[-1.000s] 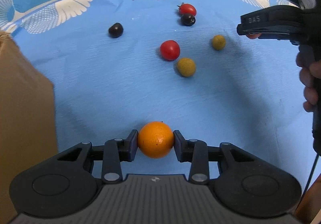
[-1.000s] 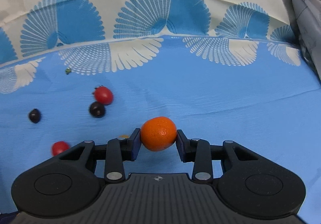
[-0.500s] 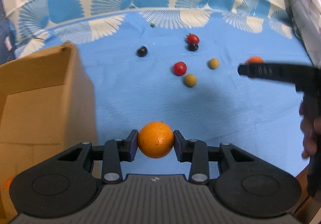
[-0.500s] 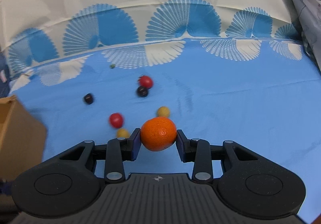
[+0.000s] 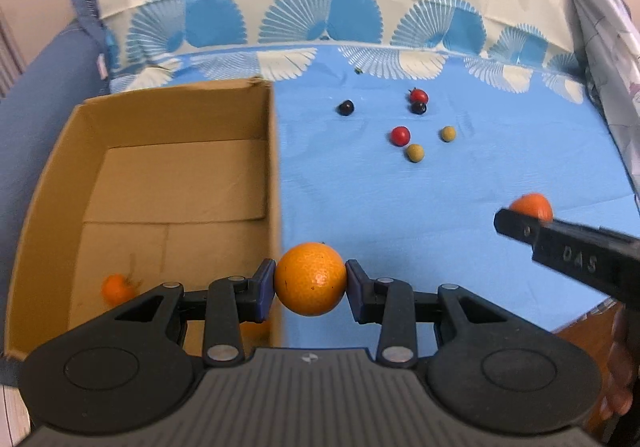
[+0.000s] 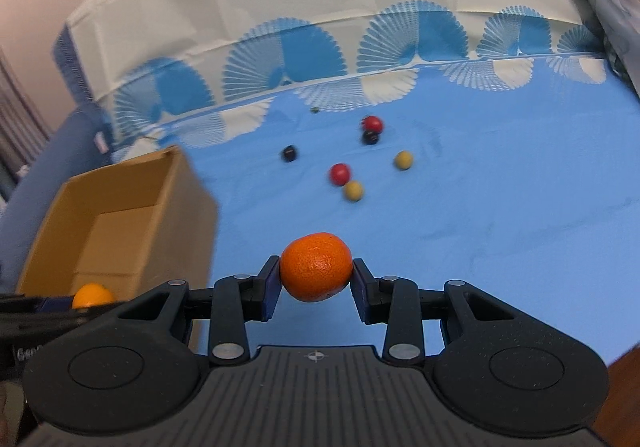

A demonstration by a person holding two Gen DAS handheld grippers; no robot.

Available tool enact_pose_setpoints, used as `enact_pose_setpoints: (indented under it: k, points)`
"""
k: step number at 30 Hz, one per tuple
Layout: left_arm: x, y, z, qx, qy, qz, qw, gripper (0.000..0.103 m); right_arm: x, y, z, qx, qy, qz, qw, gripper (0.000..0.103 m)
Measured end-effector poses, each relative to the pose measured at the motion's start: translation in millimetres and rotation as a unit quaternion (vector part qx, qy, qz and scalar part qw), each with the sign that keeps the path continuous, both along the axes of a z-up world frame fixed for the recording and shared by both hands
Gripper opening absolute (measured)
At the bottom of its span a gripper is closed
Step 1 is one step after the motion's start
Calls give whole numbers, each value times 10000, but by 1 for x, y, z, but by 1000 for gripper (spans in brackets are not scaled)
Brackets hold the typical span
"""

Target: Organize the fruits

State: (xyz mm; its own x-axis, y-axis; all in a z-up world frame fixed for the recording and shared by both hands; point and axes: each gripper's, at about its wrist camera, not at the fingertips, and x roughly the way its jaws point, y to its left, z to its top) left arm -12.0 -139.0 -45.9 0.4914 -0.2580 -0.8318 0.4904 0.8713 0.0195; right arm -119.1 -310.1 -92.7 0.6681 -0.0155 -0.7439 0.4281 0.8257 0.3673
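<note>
My left gripper (image 5: 310, 289) is shut on a round orange (image 5: 308, 275), held in the air just right of the near right wall of an open cardboard box (image 5: 273, 183). One orange (image 5: 115, 289) lies on the box floor at the near left. My right gripper (image 6: 316, 279) is shut on a darker orange (image 6: 314, 267) above the blue cloth; in the left wrist view it shows at the right edge. Two red tomatoes (image 5: 400, 135), two dark fruits (image 5: 345, 107) and two yellow-green fruits (image 5: 415, 152) lie loose on the cloth further back.
The blue cloth (image 5: 400, 215) with a fan-pattern border covers the table and rises up the wall behind. A grey sheet (image 5: 600, 47) hangs at the right. A person's hand (image 5: 622, 367) holds the right gripper. The table's brown near edge (image 6: 624, 387) shows bottom right.
Both grippers have risen and pulled back toward the left with their oranges still held. The cardboard box has come fully into view, and the small fruits now look further away.
</note>
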Motion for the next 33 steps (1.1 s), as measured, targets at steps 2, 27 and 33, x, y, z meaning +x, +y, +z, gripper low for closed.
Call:
enact_pose_setpoints:
  k: [2, 27, 33]
  points:
    - [-10, 20, 8, -79, -29, 50, 10000, 41, -14, 16, 10, -28, -73, 53, 10000, 39]
    - [-96, 205, 41, -443, -547, 649, 9954, 41, -81, 203, 72, -188, -249, 1468, 9887, 39]
    - [-96, 221, 39, -580, -490, 768, 9942, 41, -79, 216, 79, -332, -248, 1575, 9867, 39]
